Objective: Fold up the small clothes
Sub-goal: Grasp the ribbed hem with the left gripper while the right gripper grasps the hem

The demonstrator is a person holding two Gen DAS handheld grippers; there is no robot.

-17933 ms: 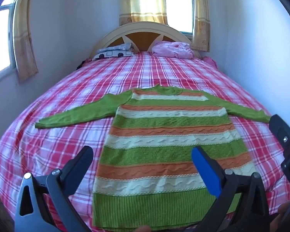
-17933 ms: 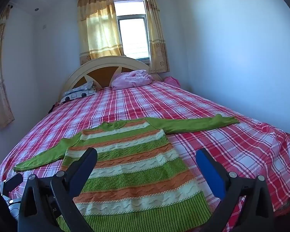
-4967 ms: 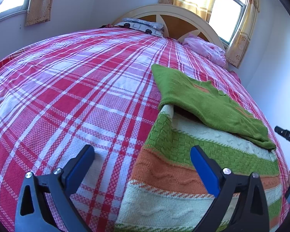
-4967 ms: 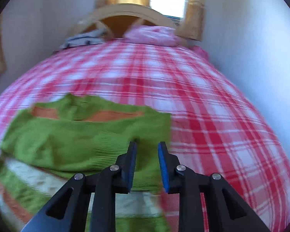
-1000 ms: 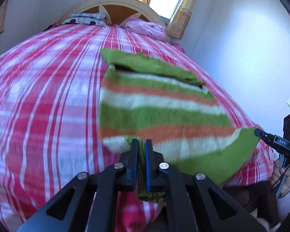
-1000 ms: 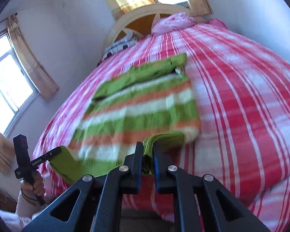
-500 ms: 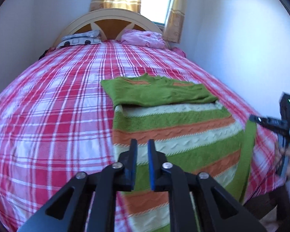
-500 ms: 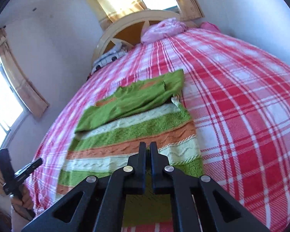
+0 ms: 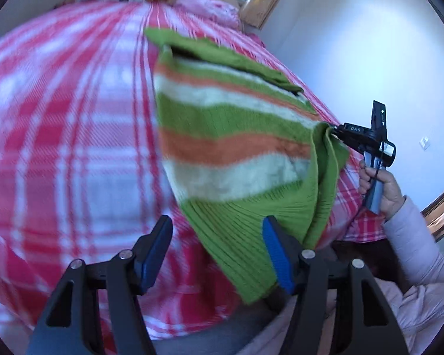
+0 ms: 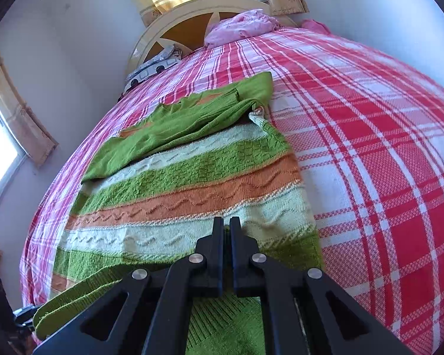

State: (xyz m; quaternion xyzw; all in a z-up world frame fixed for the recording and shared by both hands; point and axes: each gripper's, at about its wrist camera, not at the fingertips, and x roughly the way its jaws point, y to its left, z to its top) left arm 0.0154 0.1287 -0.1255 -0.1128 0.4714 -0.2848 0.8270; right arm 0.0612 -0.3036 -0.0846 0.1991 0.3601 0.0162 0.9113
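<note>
A green, orange and cream striped knit sweater (image 10: 192,177) lies on the red plaid bed (image 10: 384,162), both green sleeves folded across its chest. It also shows in the left wrist view (image 9: 228,145). My right gripper (image 10: 226,222) is shut on the green hem at the sweater's right corner and holds it lifted; it appears in the left wrist view (image 9: 337,128) pinching that hem. My left gripper (image 9: 216,242) is open, its jaws apart on either side of the hem's hanging left corner (image 9: 239,254), not gripping it.
A pink pillow (image 10: 242,26) and a patterned pillow (image 10: 151,69) lie by the arched headboard (image 10: 192,20). Curtained windows are behind and at the left. A white wall (image 9: 355,44) stands close on the right. The person's sleeve (image 9: 414,242) is at the bed's foot.
My left gripper was shut half a second ago and is now open, with the hem corner hanging loose. My right gripper stays shut on the hem. The left view swung sharply and is blurred.
</note>
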